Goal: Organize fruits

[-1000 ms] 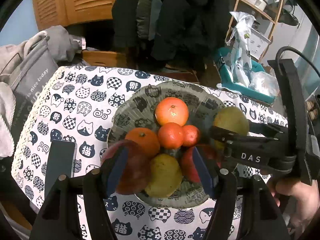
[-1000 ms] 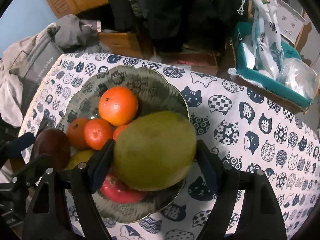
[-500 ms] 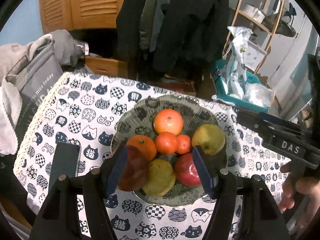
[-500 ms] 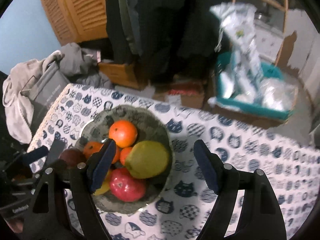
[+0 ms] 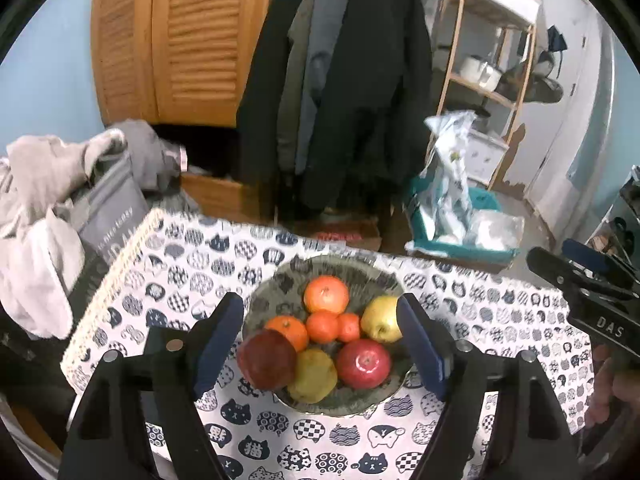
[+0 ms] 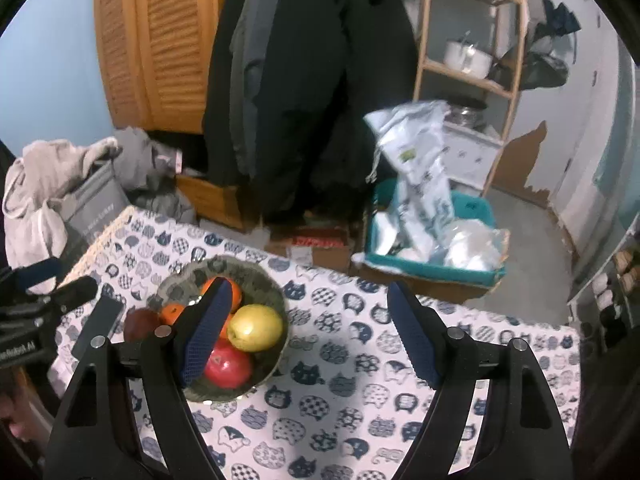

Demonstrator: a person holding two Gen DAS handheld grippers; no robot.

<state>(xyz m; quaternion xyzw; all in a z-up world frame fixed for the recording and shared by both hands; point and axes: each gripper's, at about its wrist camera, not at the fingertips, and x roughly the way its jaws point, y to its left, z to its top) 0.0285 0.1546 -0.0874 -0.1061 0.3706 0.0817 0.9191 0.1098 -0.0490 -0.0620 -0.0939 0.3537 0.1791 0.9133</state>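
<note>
A grey patterned bowl [image 5: 360, 266] on the table holds several fruits: a big orange [image 5: 326, 294], smaller oranges [image 5: 322, 326], a dark red apple [image 5: 267, 358], a bright red apple [image 5: 363, 363], a yellowish pear [image 5: 312, 374] and a yellow-green apple [image 5: 380, 319]. My left gripper [image 5: 320, 344] hangs well above the bowl. Its jaws are opening, with nothing between the pads. My right gripper [image 6: 310, 334] is open and empty, high over the cloth to the right of the bowl [image 6: 276, 292]. Its left finger hides part of the fruit; the yellow-green apple [image 6: 256, 327] shows.
The cat-print tablecloth [image 6: 360, 364] covers the table. A dark phone [image 6: 100, 322] lies left of the bowl. Beyond the far edge are a teal bin of bags [image 6: 432, 270], hanging coats [image 5: 352, 80], a wooden shelf [image 6: 472, 76] and a clothes pile [image 5: 48, 216].
Both grippers rose and drew back from the bowl, which now looks smaller. The yellow-green apple that sat between the right jaws lies in the bowl. The left jaws have spread wider.
</note>
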